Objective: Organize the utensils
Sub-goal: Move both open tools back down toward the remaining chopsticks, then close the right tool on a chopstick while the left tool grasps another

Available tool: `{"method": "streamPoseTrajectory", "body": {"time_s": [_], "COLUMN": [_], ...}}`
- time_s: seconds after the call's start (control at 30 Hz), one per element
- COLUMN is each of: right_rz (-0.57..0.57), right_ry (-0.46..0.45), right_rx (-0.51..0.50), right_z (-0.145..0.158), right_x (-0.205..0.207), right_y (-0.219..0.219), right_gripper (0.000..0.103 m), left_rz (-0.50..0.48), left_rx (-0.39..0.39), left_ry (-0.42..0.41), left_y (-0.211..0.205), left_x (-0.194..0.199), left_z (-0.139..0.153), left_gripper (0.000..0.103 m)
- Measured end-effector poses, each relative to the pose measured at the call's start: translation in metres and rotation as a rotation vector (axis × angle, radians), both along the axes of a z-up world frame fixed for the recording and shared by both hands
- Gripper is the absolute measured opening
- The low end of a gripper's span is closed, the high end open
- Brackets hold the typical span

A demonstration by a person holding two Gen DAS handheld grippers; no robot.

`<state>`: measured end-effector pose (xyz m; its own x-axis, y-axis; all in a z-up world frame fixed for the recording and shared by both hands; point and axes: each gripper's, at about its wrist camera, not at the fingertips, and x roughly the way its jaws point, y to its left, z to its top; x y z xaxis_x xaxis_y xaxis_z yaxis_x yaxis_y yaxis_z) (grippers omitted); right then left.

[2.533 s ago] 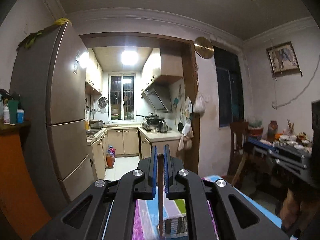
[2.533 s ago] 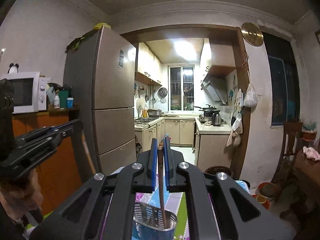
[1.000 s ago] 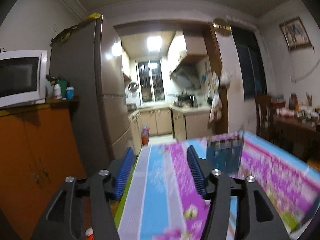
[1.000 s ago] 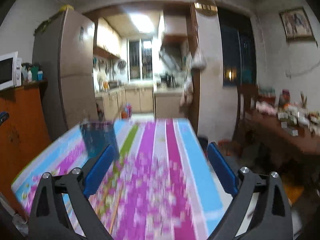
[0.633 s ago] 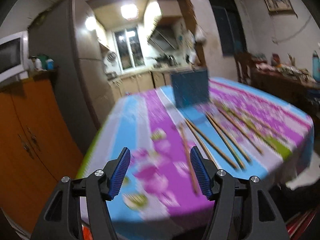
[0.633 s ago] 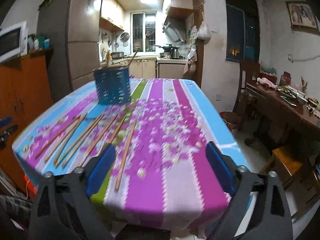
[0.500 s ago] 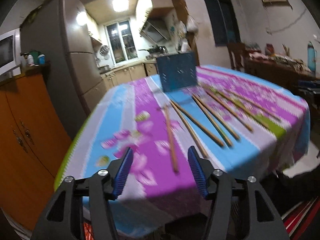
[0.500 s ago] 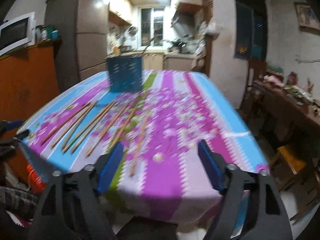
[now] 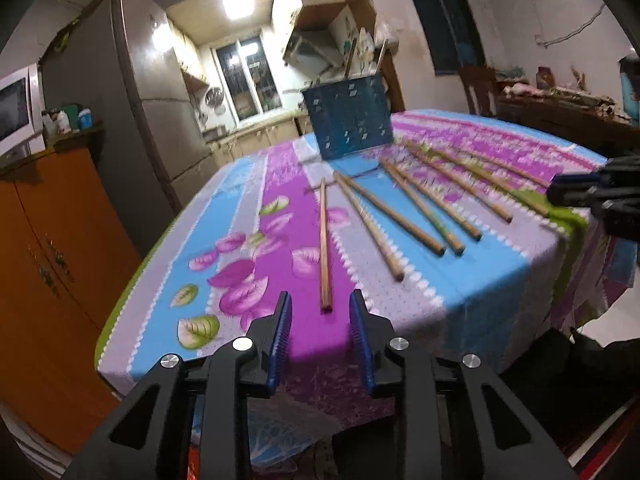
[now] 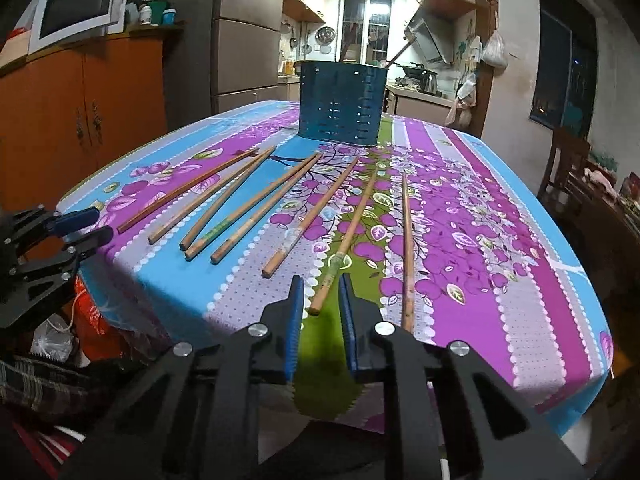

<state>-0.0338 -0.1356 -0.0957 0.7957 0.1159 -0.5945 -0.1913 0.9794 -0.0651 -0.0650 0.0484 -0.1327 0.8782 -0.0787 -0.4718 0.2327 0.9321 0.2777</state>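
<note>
Eight long wooden chopsticks (image 10: 240, 216) fanned flat on floral striped tablecloth (image 10: 460, 240), near front edge. Perforated blue metal utensil holder (image 10: 340, 104) upright behind them, two sticks inside. Orange wooden cabinet (image 10: 80, 120) left of table.

Eight long brown wooden chopsticks (image 10: 248, 210) are lying loose on the desk (image 10: 500, 240) covered with the purple, blue and green floral striped cloth, fanned out side by side. One dark blue perforated plastic utensil holder (image 10: 342, 104) is standing at the far end of them, and two more wooden sticks (image 10: 400, 54) are poking out above its rim. Two black grippers with blue pads are showing, one left gripper (image 9: 320, 338) and one right gripper (image 10: 320, 320), while one white microwave oven (image 10: 76, 8) is sitting on one orange wooden cabinet (image 10: 84, 108).
</note>
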Motion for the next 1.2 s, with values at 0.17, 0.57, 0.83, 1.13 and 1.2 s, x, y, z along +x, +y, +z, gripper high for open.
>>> {"method": "streamPoseTrajectory", "body": {"time_s": [0.17, 0.57, 0.83, 1.13, 1.2], "right_rz": [-0.023, -0.041, -0.088, -0.12, -0.127], "right_ry": [0.028, 0.008, 0.002, -0.013, -0.015], "right_rx": [0.018, 0.051, 0.063, 0.082, 0.097], "right_z": [-0.006, -0.009, -0.016, -0.017, -0.018], "right_x": [0.004, 0.006, 0.011, 0.008, 0.007], "right_y": [-0.004, -0.006, -0.003, 0.001, 0.001], "right_gripper": [0.017, 0.032, 0.021, 0.013, 0.012], "left_rz": [-0.082, -0.091, -0.047, -0.046, -0.045], "left_rx": [-0.003, -0.004, -0.128, -0.205, -0.207], "left_ry": [0.001, 0.023, 0.018, 0.003, -0.014], "left_y": [-0.015, -0.038, -0.031, -0.027, -0.027], "left_x": [0.0, 0.028, 0.032, 0.032, 0.03], "left_z": [0.003, -0.011, -0.015, -0.019, -0.021], "left_gripper": [0.031, 0.031, 0.029, 0.021, 0.021]}}
